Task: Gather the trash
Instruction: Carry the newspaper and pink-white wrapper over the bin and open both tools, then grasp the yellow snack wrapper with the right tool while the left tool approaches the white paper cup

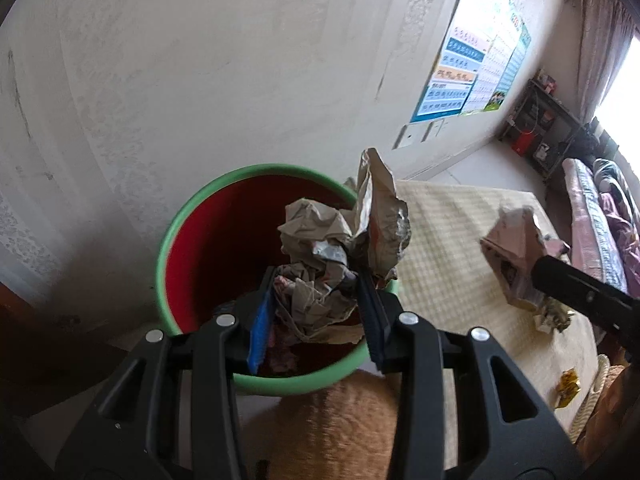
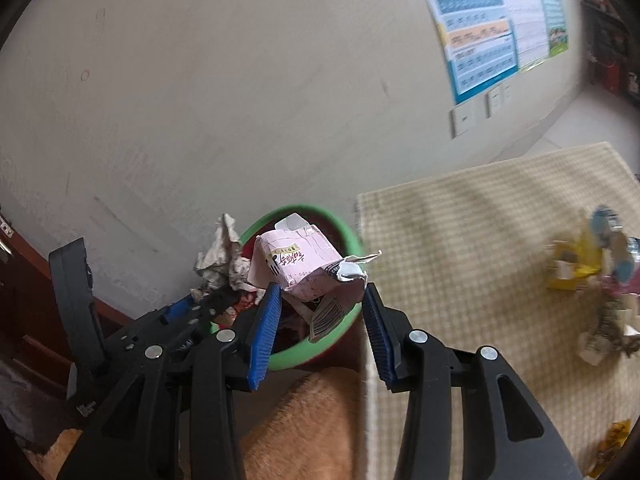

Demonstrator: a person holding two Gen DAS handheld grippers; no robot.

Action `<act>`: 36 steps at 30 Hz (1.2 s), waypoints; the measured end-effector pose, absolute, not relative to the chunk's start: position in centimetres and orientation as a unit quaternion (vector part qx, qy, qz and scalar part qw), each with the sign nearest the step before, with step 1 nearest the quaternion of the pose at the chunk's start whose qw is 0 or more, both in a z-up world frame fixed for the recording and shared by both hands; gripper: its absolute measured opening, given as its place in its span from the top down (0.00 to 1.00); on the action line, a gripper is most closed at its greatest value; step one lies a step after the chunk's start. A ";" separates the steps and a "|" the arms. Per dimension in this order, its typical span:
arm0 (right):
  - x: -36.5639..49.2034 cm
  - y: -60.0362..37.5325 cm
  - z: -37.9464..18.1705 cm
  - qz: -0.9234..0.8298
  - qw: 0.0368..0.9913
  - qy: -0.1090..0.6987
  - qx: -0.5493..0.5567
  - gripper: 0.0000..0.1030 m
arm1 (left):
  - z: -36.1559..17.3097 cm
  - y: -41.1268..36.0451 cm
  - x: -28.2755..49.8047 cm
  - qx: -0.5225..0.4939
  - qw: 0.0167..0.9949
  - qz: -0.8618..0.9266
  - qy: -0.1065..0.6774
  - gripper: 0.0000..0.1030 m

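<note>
Both grippers carried trash toward the round green-rimmed, red-lined plastic bin [image 1: 188,248] by the wall; the left gripper [image 1: 316,300] was clamped on a crumpled grey-brown paper & foil wad [image 1: 320,248] right over the bin's mouth, the right gripper [image 2: 320,300] clamped on a crushed pink printed carton [image 2: 304,268] at the rim, near the cream checked cloth [image 2: 460,240]. Judged: drop-off step; next move needs jaws parted w/ each load above the opening; more wrappers [image 2: 588,268] on the cloth were too blurred to ID, and the bin's bottom was hidden.

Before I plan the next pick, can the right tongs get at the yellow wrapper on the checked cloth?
Probably not yet: the right tongs are clamped on a pink carton, though nothing blocks the yellow wrapper.
</note>
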State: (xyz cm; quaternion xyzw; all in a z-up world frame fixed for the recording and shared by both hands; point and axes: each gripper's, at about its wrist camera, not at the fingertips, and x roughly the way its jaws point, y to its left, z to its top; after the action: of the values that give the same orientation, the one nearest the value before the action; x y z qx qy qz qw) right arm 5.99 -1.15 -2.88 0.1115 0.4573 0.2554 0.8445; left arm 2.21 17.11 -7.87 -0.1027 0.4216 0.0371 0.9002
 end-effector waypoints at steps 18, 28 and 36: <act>8.7 5.6 -5.4 0.281 0.825 0.487 0.063 0.60 | -10.5 21.0 3.6 -0.119 0.882 0.061 0.453 0.64; 9.6 6.7 -6.2 0.287 0.819 0.490 0.084 0.48 | -11.0 21.6 3.5 -0.119 0.878 0.083 0.457 0.45; 7.4 1.8 -5.0 0.264 0.835 0.475 0.086 0.48 | -10.8 19.9 3.4 -0.107 0.878 0.073 0.460 0.42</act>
State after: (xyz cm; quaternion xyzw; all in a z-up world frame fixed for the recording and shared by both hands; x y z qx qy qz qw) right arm 7.39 1.79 -5.00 0.0860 0.4748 0.2636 0.8353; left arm 3.37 19.88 -10.78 -0.1071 0.4602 0.0733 0.8783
